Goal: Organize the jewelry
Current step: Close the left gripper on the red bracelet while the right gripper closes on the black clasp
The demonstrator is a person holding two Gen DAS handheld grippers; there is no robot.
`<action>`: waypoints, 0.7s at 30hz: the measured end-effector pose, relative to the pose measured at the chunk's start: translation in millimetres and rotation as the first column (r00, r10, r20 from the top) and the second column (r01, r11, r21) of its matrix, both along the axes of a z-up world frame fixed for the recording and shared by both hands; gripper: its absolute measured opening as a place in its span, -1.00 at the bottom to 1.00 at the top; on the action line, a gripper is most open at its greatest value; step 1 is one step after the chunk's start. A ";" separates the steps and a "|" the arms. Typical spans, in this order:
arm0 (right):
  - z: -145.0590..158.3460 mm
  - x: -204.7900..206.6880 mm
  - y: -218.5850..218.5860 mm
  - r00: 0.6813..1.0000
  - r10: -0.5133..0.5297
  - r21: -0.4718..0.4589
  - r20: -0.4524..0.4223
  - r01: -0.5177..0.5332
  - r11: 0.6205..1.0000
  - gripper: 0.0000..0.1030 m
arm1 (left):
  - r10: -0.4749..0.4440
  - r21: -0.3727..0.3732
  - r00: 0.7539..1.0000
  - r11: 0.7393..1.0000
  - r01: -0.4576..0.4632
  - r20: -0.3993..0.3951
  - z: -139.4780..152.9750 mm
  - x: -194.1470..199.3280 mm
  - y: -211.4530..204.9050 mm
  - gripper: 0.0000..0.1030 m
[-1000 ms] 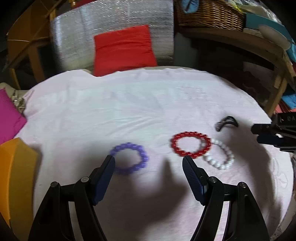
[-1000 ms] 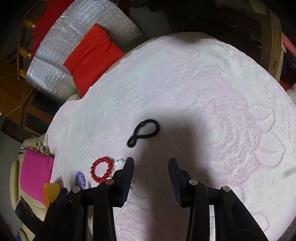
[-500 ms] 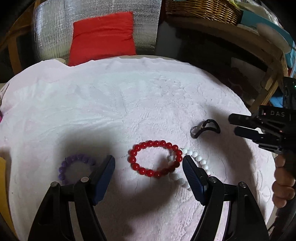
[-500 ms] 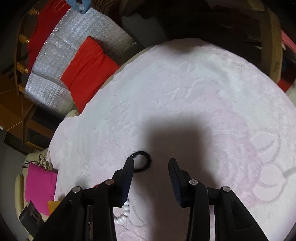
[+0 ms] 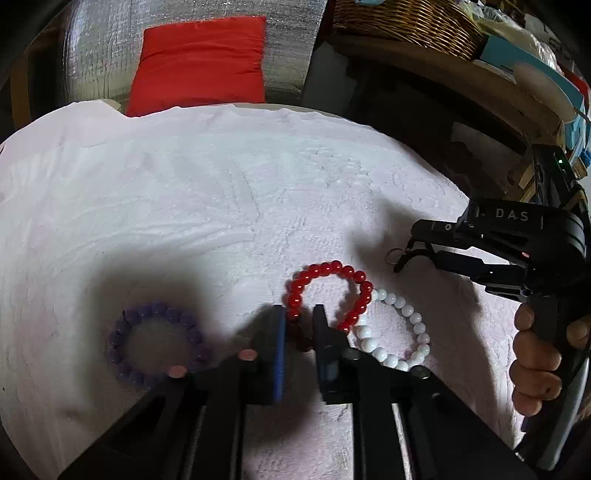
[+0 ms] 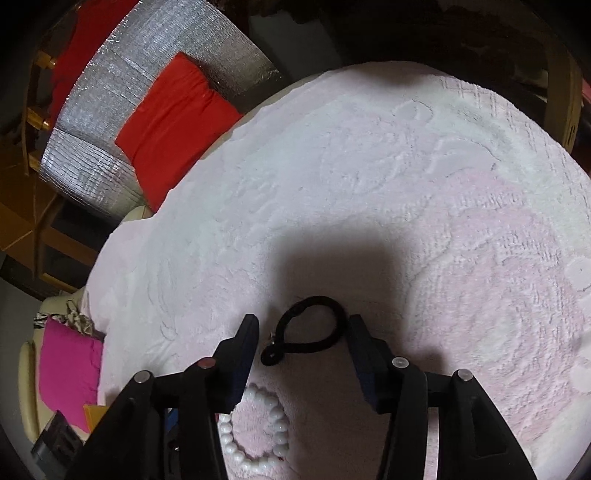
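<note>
My left gripper (image 5: 298,317) is shut on the near side of the red bead bracelet (image 5: 345,275), which lies on the pink towel (image 5: 221,206) and overlaps a white bead bracelet (image 5: 400,332). A purple bead bracelet (image 5: 155,343) lies to the left. My right gripper (image 6: 303,325) is open, its fingers on either side of a black cord loop (image 6: 314,325) on the towel. The right gripper also shows in the left wrist view (image 5: 402,258), over the loop. The white bracelet (image 6: 255,424) shows under it in the right wrist view.
A red cushion (image 5: 199,62) leans on a silver quilted backrest (image 5: 96,66) beyond the table. A wicker basket (image 5: 406,18) sits on a wooden shelf at the back right. A magenta cushion (image 6: 70,369) lies off the table's left edge.
My left gripper has moved right from the purple bracelet and closed on the red one. My right gripper has come down and forward so the black loop lies between its fingers.
</note>
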State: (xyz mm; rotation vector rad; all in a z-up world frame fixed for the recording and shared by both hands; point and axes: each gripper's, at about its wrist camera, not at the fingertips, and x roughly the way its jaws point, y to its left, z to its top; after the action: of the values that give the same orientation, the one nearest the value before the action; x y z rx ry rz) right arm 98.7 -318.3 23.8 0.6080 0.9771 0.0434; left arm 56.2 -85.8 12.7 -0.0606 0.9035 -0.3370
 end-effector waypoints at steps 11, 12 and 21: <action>-0.3 -0.5 4.7 0.999 0.017 -0.121 0.043 -0.012 0.993 -0.83 | -0.026 -0.017 0.999 1.000 0.026 0.034 11.4 -9.8 2.4 -0.81; -0.3 -1.8 1.5 0.999 0.017 -0.103 0.041 -0.013 0.995 -0.83 | -0.027 -0.020 0.999 0.999 0.028 0.038 12.9 -10.5 2.7 -0.81; 1.1 -13.7 -22.5 1.000 0.012 0.057 -0.019 -0.011 0.998 -0.76 | -0.038 0.007 0.996 0.999 0.037 0.078 28.4 -21.0 6.3 -0.82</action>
State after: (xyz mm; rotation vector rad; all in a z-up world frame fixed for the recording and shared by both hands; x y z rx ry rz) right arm 85.0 -340.8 24.9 0.6559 1.0008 0.0761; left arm 35.2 -79.5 41.1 -0.0254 0.8291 -0.3695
